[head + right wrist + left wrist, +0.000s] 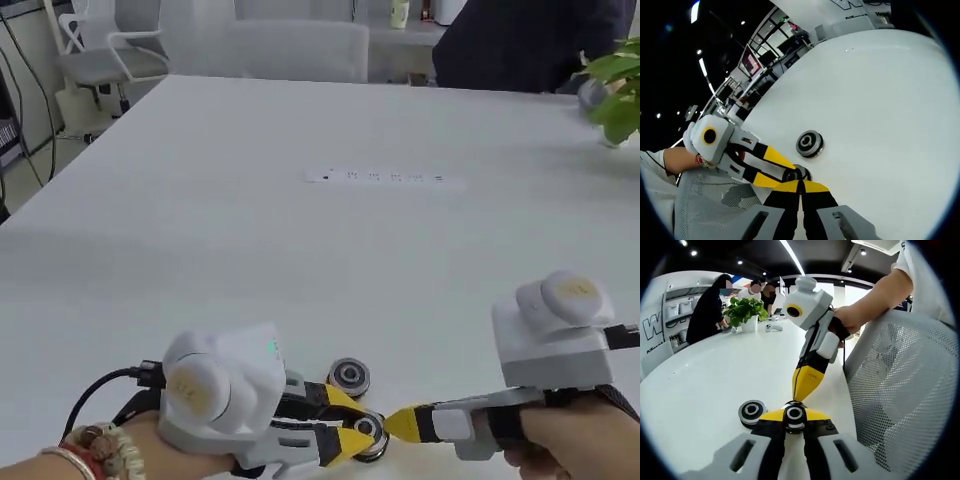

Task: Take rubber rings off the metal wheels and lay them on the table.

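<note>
The left tool (pixel 794 416) is clamping a metal wheel (pixel 794 413) between its yellow tips, at the near edge of the white table (pixel 300 260). Whether the wheel is resting on the surface or hanging just over it cannot be told. In the head view this tool is reaching in from 9 o'clock, gripped by a hand wearing a bead bracelet (pixel 88 442). The right tool (pixel 801 186) is coming in from 3 o'clock to meet it head-on. Its two jaws are pressed together into a single yellow point that is touching the held wheel's rim. Whether that point is pinching any rubber cannot be made out.

A second wheel (pixel 348 376) is lying flat on the table at 11 o'clock from the held one, near it but apart. It is wearing a dark rubber ring (pixel 741 413) around its metal hub.

Farther out in the head view, a white power strip (pixel 385 178) is sitting mid-table at 12 o'clock. A potted plant (pixel 615 90) is standing at 1 o'clock by the far right edge. A person in dark clothes (pixel 520 40) is standing beyond the far edge, just left of the plant. An office chair (pixel 100 50) is waiting at 11 o'clock, off the far left corner. In the left gripper view, a mesh chair back (pixel 900 380) is rising at 3 o'clock.
</note>
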Tool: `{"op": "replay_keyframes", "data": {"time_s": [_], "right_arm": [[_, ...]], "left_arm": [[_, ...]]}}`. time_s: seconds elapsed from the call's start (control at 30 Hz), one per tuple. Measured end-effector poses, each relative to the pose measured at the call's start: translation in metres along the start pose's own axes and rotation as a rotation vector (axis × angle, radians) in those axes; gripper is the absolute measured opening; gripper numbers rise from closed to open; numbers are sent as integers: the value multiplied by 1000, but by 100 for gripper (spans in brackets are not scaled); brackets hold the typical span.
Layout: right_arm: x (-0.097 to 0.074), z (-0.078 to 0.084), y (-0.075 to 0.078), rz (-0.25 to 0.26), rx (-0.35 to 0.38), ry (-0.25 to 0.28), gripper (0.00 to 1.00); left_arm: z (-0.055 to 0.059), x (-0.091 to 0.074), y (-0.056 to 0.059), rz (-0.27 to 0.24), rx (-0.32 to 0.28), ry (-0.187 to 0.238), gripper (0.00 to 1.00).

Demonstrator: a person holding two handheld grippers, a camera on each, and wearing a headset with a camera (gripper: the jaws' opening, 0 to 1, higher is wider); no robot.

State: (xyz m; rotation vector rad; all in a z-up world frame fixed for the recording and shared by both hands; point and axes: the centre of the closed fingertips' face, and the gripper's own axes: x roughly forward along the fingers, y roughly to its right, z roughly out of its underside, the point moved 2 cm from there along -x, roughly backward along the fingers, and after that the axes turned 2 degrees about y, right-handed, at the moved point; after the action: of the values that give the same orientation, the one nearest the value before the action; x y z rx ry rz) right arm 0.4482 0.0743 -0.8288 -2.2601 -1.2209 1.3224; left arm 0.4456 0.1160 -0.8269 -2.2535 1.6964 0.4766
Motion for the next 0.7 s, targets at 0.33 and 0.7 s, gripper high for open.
{"op": "replay_keyframes", "data": {"time_s": [0.33,0.7], "right_arm": [[0,1,-2,-6,1,-1,0],[0,0,-4,-9,-2,0,0]], "left_arm": [[0,0,0,0,0,-2,8],[0,0,0,-1,-1,0,8]]}}
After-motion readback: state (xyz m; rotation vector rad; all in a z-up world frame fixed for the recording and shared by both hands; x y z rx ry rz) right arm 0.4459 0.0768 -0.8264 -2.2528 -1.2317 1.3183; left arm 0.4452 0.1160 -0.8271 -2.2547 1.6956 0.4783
